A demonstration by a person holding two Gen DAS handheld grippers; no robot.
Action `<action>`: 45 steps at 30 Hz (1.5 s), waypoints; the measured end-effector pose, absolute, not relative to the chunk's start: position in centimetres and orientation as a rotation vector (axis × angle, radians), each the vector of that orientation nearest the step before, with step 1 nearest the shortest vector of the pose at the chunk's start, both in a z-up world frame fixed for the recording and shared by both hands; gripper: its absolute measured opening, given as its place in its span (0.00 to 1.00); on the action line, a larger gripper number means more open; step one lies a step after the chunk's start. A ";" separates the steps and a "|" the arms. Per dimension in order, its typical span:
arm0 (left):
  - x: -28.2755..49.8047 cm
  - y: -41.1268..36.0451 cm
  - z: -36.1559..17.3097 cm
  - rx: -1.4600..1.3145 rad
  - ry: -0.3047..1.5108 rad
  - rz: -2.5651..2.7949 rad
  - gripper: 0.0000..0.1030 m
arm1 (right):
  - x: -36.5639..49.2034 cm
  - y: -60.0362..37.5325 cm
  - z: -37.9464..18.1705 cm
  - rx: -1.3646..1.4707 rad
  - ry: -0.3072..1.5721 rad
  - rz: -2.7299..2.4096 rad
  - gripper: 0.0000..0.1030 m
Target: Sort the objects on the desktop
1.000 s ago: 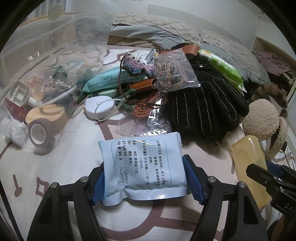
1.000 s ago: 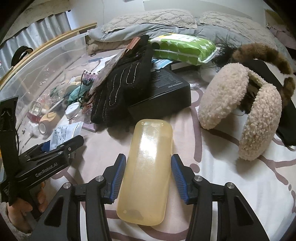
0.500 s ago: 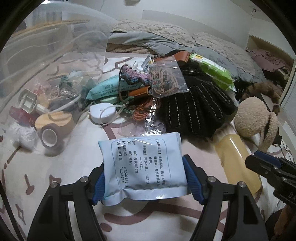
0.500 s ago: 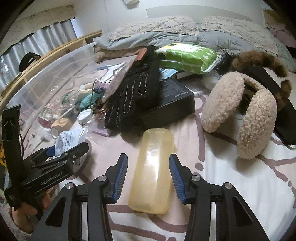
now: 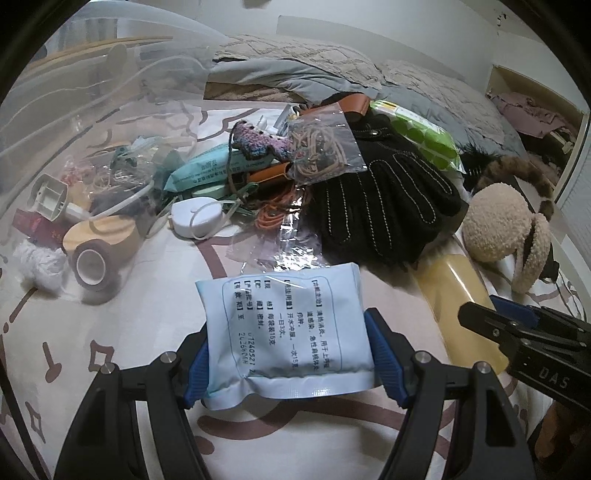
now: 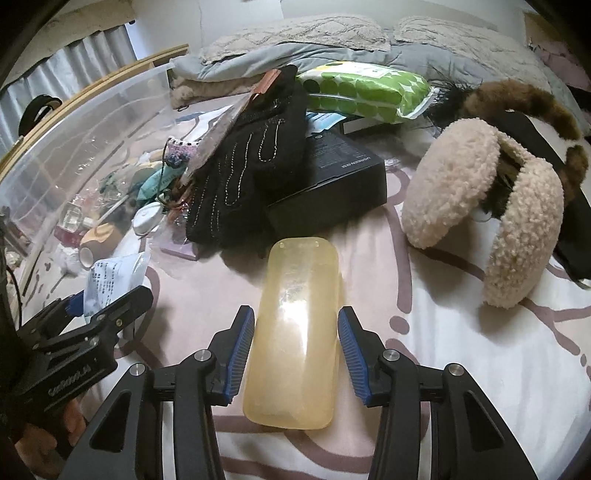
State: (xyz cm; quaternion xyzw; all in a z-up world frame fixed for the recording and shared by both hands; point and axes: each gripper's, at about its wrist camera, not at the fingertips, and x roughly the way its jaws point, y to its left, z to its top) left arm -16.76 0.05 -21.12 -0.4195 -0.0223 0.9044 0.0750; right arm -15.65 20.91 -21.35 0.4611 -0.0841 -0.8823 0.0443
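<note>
A bed (image 5: 110,332) with a white cover and brown line marks is seen, with grey pillows (image 6: 295,33) at the back. At the left, a clear plastic box (image 5: 74,110) is filled with small things that are hard to make out through its wall. Beside it, a roll of tape (image 5: 90,264) is lying on its side. A pale blue packet (image 5: 284,328) is pinched by the left gripper (image 5: 286,354), both blue pads pressed on its 2 sides. Behind it, black gloves (image 5: 380,206) are piled on a black box (image 6: 343,177). A yellow case (image 6: 295,332) is lying flat between the pads of the right gripper (image 6: 295,354). Whether it is touched cannot be told. At the right, fluffy earmuffs (image 6: 480,206) are partly cut off.
</note>
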 end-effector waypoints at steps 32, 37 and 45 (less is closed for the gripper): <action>-15.1 0.0 -15.3 -1.073 -0.087 2.683 0.72 | -13.1 21.1 -16.8 1.178 -0.359 -2.691 0.48; -14.9 -0.7 -12.1 -0.973 -0.060 2.716 0.72 | -13.2 20.4 -14.5 1.106 -0.403 -2.655 0.48; -14.8 -3.1 -7.4 -0.842 -0.030 2.765 0.72 | -14.3 18.0 -10.3 0.988 -0.370 -2.609 0.48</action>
